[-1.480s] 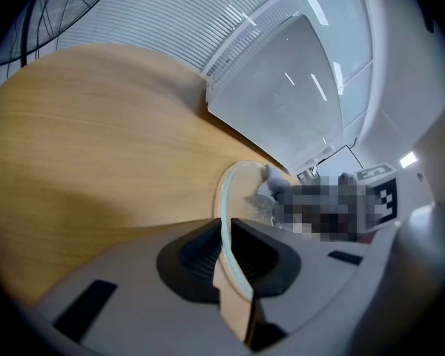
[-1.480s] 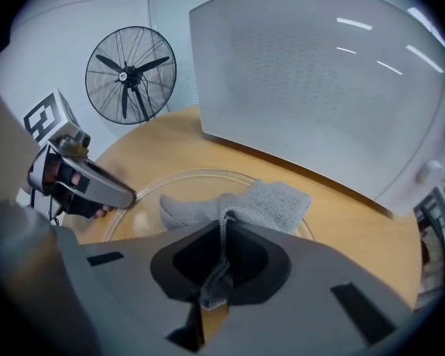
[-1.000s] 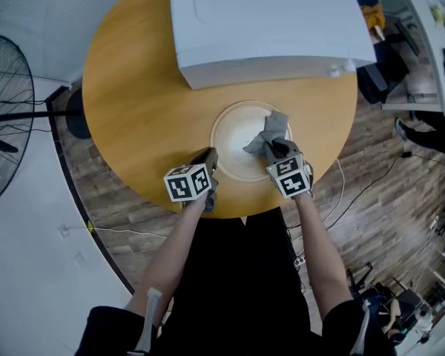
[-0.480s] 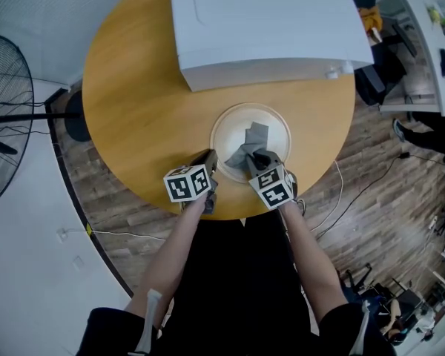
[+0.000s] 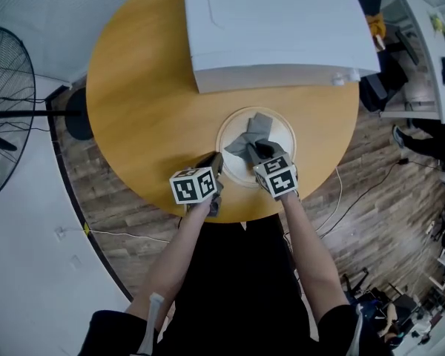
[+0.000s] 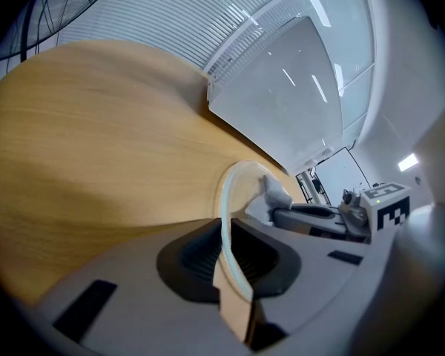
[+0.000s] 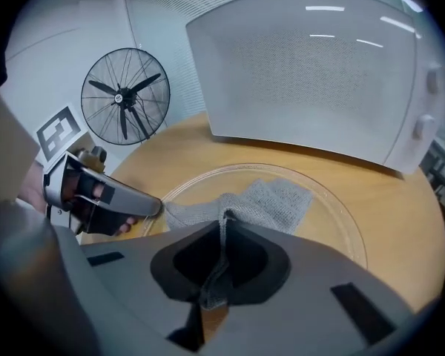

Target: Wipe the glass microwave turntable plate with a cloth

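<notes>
The round glass turntable plate (image 5: 281, 127) lies flat on the wooden table, in front of the white microwave (image 5: 278, 27). A grey cloth (image 5: 254, 134) rests spread on the plate. My right gripper (image 5: 256, 153) is shut on the cloth's near end; in the right gripper view the cloth (image 7: 263, 202) runs from the jaws out over the plate (image 7: 334, 213). My left gripper (image 5: 216, 165) is shut on the plate's left rim (image 6: 226, 221), which passes edge-on between its jaws. The right gripper's jaws show beside the cloth (image 6: 276, 195) in the left gripper view.
The round wooden table (image 5: 141, 110) extends left of the plate, its near edge just under both grippers. A standing fan (image 5: 4, 117) is on the floor at the left. Desks and clutter (image 5: 423, 43) stand to the right.
The right gripper dragged the cloth from the plate's right side toward the left, then back toward the middle. The left gripper stayed clamped on the rim.
</notes>
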Demonstrator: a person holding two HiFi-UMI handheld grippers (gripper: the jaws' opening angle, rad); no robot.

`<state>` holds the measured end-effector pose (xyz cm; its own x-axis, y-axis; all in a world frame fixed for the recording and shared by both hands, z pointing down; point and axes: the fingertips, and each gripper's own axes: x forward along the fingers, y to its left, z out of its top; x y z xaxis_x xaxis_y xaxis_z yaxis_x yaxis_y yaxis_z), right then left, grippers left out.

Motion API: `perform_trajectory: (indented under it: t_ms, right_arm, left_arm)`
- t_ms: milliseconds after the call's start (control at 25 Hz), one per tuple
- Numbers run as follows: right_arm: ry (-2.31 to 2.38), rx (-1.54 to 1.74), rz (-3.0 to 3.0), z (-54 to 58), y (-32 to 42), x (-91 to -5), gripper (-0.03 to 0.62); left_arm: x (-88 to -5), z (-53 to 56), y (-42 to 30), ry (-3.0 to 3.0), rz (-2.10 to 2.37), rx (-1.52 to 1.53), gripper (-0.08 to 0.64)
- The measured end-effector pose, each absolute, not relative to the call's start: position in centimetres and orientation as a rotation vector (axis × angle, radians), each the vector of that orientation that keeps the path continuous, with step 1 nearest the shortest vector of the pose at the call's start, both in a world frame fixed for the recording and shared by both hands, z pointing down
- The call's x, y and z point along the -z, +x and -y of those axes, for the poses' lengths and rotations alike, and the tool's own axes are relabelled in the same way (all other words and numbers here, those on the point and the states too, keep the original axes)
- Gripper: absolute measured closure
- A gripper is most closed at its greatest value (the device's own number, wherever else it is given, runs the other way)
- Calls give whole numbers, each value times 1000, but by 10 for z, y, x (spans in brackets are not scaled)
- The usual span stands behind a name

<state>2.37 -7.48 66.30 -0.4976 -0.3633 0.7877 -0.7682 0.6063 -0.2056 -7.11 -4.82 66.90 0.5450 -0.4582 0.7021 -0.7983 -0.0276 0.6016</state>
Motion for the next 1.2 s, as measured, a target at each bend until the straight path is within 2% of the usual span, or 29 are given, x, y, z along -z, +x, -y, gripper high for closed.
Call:
perform_trajectory:
  t_ms: [560,920,1200]
  right_arm:
    - [879,-702,2046,34,76,-663,568]
    - [960,-640,2224,22,116,-586,568]
    - [983,-581,2407,0,143,-521,568]
  left_arm:
    - [-669,47,-70,1702,1161,-423,515]
    - [-661,34,-97,1629,1320,-291,486]
    - [-588,-14,-93,1704,1495,-203,510]
